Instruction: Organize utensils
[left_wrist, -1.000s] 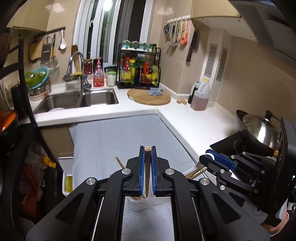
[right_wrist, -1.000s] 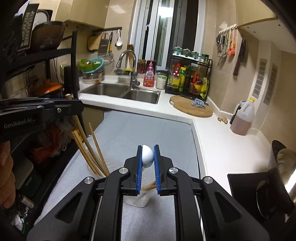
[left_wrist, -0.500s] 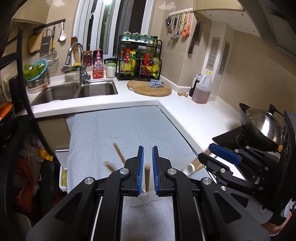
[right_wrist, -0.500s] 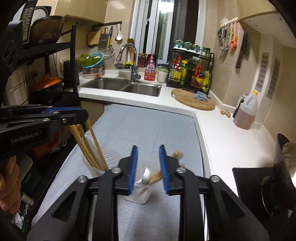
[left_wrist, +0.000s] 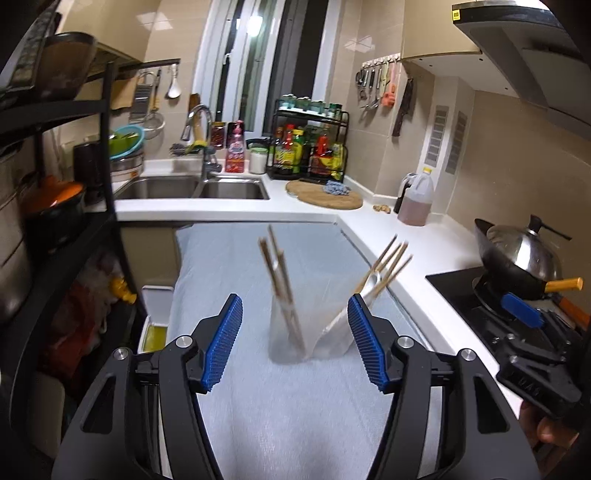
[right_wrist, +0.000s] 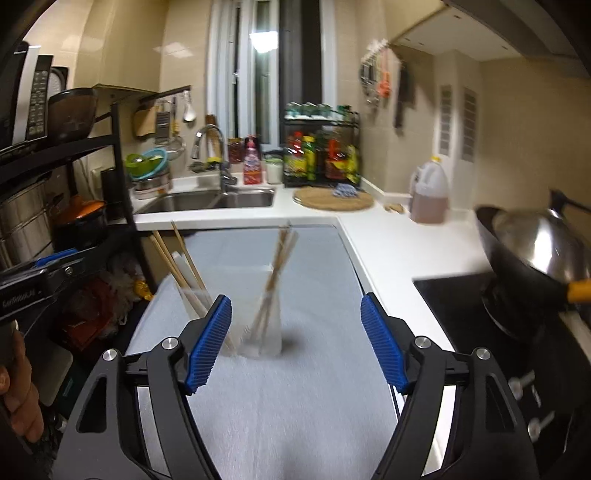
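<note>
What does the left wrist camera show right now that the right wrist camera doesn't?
Only the left wrist view shows a spoon leaning among the sticks in the right cup, and the right gripper from the side. Only the right wrist view shows a microwave on the shelf, and the left gripper from the side. Both show two clear cups of chopsticks on the grey mat, the sink, and each camera's own jaws opening with nothing between them.

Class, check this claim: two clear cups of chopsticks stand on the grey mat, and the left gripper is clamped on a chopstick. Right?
Not quite. The left gripper holds nothing; its jaws are opening, as the left wrist view shows. Two clear cups of chopsticks do stand on the grey mat.
</note>
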